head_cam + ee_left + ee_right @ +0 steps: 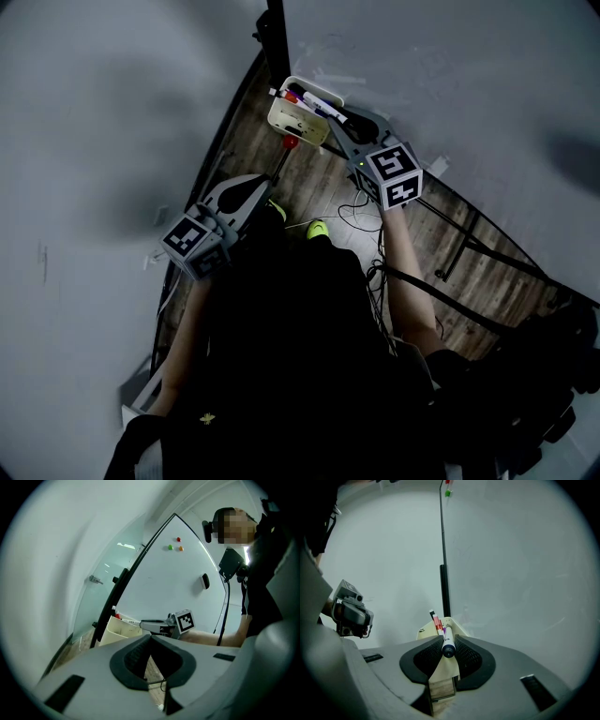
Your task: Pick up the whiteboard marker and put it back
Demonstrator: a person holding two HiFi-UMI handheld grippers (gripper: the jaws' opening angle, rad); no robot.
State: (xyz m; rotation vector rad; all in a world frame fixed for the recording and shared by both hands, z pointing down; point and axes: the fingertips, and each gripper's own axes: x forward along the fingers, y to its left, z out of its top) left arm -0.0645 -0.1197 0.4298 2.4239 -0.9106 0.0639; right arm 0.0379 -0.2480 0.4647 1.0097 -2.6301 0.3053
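Observation:
A cream tray (292, 125) hangs on the whiteboard (450, 84) and holds several markers. My right gripper (343, 124) reaches to its right end. In the right gripper view a white whiteboard marker with a dark cap (447, 642) lies lengthwise between the pads of my right gripper (449, 649), which are shut on it, just in front of the tray (423, 632); a red marker (437, 623) sticks up from the tray behind it. My left gripper (265, 187) hangs lower left, away from the tray, shut and empty. From the left gripper view (150, 639) I see the tray (119, 629) and the right gripper (154, 625).
The board's black frame edge (275, 37) runs up beside the tray. Wooden floor (487, 272) with cables (361, 216) and the stand's dark legs (469, 239) lies below. Coloured magnets (178, 539) and a black eraser (205, 581) sit higher on the board. A wall (94, 141) is at left.

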